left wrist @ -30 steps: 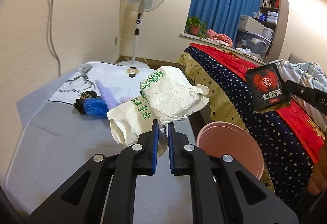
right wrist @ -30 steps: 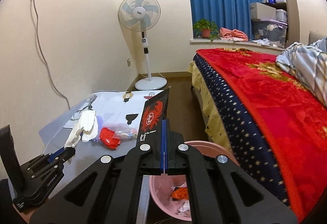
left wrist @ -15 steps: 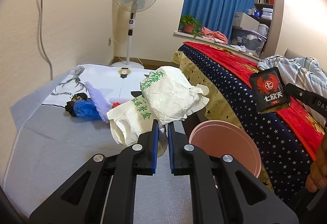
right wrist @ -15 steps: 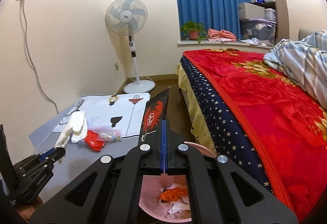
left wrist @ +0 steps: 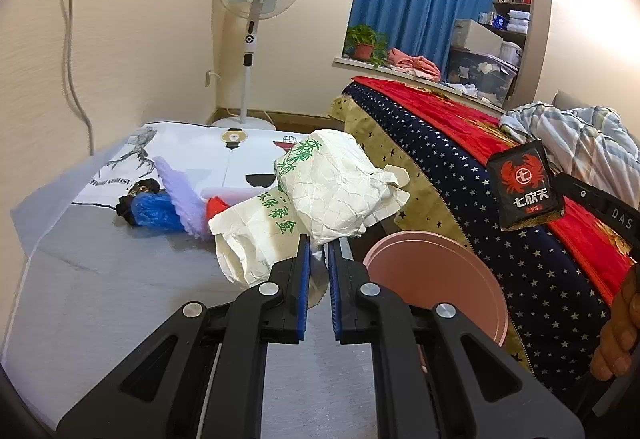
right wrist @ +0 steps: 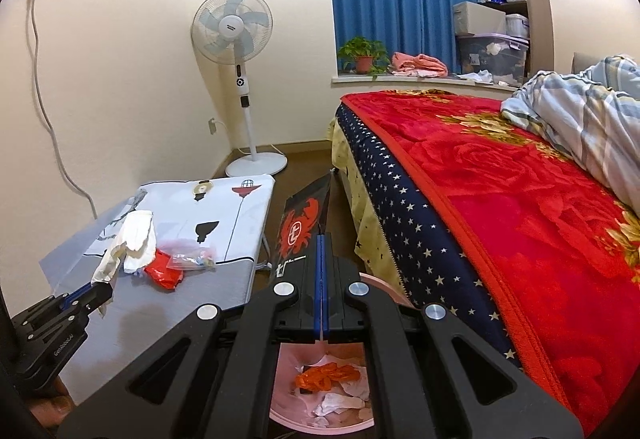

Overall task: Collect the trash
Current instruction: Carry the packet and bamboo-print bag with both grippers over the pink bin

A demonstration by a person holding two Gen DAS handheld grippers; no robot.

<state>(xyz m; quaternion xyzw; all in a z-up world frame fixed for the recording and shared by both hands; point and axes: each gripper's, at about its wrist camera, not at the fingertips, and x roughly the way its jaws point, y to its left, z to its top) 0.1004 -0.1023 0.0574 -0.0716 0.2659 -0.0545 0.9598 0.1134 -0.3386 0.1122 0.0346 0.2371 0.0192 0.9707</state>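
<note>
My left gripper (left wrist: pixel 319 255) is clamped on a crumpled white paper bag with green print (left wrist: pixel 320 191), held above the grey table (left wrist: pixel 100 291). My right gripper (right wrist: pixel 321 263) is pinched tight on a flat black packet with a red crab logo (right wrist: pixel 302 227), directly over the pink round bin (right wrist: pixel 320 407) below it.

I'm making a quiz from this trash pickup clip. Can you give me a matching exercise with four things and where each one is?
Things:
1. crumpled paper bag
2. black crab packet
3. pink bin
4. blue plastic scrap

Places:
A. lying on the grey table
B. held in the left tool
C. on the floor between table and bed
D. held in the right tool

Pairs: 1-B, 2-D, 3-C, 4-A
</note>
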